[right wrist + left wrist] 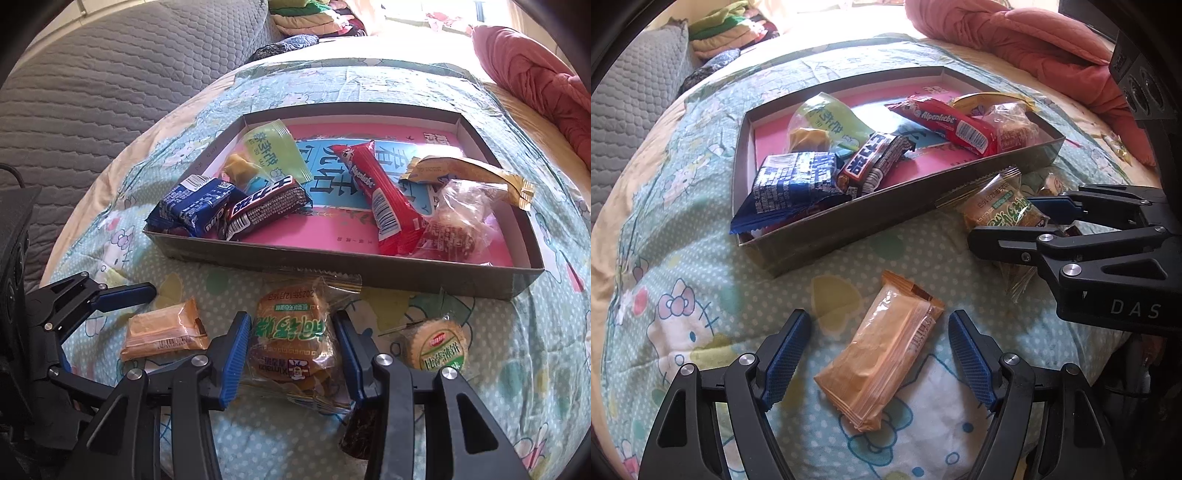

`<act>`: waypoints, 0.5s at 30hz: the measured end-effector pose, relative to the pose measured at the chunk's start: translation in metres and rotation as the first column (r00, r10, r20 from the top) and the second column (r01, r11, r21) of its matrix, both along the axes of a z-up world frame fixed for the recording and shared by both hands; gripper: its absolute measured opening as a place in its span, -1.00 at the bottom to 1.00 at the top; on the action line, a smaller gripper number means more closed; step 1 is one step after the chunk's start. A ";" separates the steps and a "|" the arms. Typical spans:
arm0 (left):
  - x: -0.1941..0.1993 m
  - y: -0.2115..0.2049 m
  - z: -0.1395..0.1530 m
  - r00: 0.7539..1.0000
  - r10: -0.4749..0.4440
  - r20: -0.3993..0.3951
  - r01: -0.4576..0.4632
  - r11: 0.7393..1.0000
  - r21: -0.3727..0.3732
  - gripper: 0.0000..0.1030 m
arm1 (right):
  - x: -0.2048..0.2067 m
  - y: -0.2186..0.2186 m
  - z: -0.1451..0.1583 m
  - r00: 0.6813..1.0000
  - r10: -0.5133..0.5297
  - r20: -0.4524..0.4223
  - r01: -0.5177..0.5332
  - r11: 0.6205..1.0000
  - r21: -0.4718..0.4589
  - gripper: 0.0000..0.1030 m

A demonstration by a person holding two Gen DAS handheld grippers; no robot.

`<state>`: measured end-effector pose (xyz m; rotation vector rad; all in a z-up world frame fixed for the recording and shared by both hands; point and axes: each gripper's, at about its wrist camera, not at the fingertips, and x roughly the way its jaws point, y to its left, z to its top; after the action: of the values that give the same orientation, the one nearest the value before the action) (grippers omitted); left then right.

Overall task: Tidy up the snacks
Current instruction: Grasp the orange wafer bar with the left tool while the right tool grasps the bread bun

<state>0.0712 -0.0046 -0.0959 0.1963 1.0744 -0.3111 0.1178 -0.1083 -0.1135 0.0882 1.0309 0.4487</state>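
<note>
- Two black grippers with blue ribbed pads angle steeply down over a bed spread with a pale blue cartoon-print sheet [701, 280].
- Left gripper [879, 360]: its jaws stand spread wide on either side of an orange rectangular wafer packet [882, 354] lying flat on the sheet; neither pad touches it.
- Right gripper [291, 354]: it reaches in from the right side of the left wrist view, and its pads bracket a clear-wrapped round brown cake with green lettering [291, 339]. The wrapper fills the gap between them, but whether the pads actually press on it I cannot tell.
- Just behind both packets lies a shallow grey cardboard box with a pink printed floor [369, 275], which holds a blue foil biscuit pack [195, 206], a dark brown chocolate bar [266, 210], a red candy roll [384, 206], a pale green sachet [277, 151], a yellow-gold wrapper [469, 173] and a clear crinkled packet [461, 218].
- On the sheet right of the right gripper sits a round biscuit with a green label [437, 349].
</note>
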 end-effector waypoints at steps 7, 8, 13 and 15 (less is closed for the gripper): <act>-0.002 -0.007 0.000 0.999 -0.042 -0.005 0.042 0.999 -0.012 0.38 | -0.002 -0.002 0.003 1.000 0.012 0.006 -0.012 0.999 0.032 -0.11; -0.002 -0.007 0.000 0.999 -0.046 -0.005 0.046 0.999 -0.018 0.33 | -0.003 -0.002 0.004 1.000 0.012 0.007 -0.012 0.999 0.034 -0.11; -0.003 -0.007 0.000 0.998 -0.057 -0.016 0.056 0.997 -0.046 0.12 | -0.004 -0.002 0.005 1.000 0.017 0.005 -0.017 0.999 0.041 -0.11; -0.003 -0.007 0.001 0.998 -0.060 -0.021 0.059 0.996 -0.061 -0.03 | -0.005 -0.003 0.004 1.000 0.014 0.003 -0.014 0.999 0.044 -0.11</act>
<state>0.0682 -0.0118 -0.0951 0.1717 1.0820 -0.3994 0.1132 -0.1117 -0.1091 0.1194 1.0196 0.4842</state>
